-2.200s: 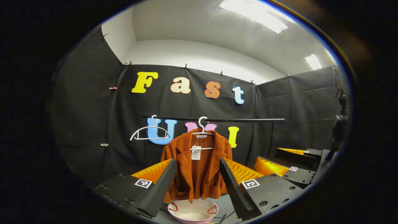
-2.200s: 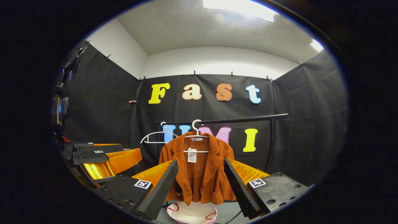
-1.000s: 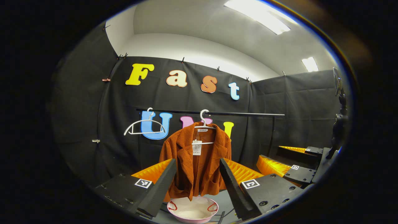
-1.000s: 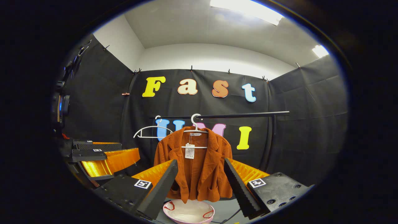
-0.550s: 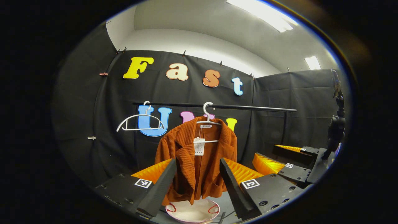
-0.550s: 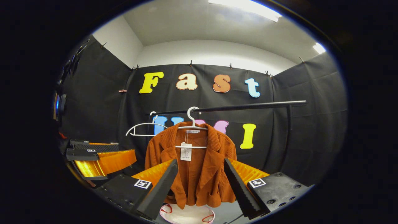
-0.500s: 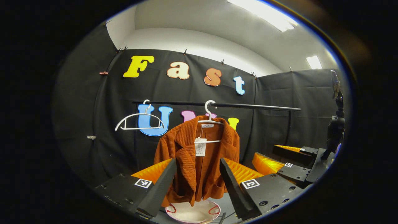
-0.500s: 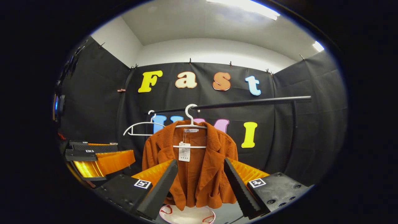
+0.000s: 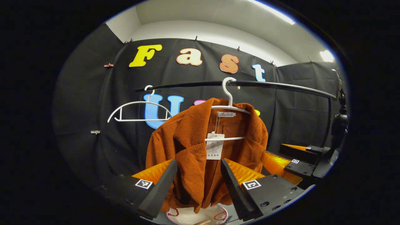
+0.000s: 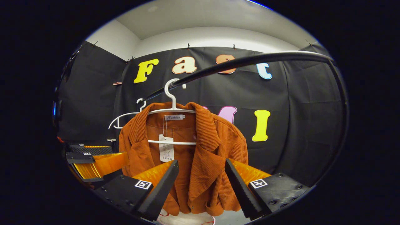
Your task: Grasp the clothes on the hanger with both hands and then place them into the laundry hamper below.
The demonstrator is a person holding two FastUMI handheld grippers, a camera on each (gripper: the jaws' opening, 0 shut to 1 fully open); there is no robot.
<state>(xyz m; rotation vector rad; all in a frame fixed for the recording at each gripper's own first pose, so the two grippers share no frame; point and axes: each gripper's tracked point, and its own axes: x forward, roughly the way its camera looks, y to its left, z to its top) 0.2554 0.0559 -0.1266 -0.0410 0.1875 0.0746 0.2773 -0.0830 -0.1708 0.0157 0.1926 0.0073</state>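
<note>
Your left tool (image 9: 197,178) and right tool (image 10: 200,179) gape wide, empty. The jacket (image 9: 200,147), hanging at 12 o'clock, looms larger than a second ago: approach nearly done. Hamper (image 9: 197,215) at 6 o'clock.

Ceiling lights (image 9: 326,55) glare at upper right; booth dim below. Sharp focus centrally, strong fisheye bending of the rail (image 10: 250,62) near edges.

The left gripper (image 9: 198,184) sits at the bottom centre of the left gripper view, jaws spread wide, holding nothing. The right gripper (image 10: 201,187), bottom centre of the right gripper view, is likewise spread and holds nothing; it also appears at the lower right edge of the left gripper view.
</note>
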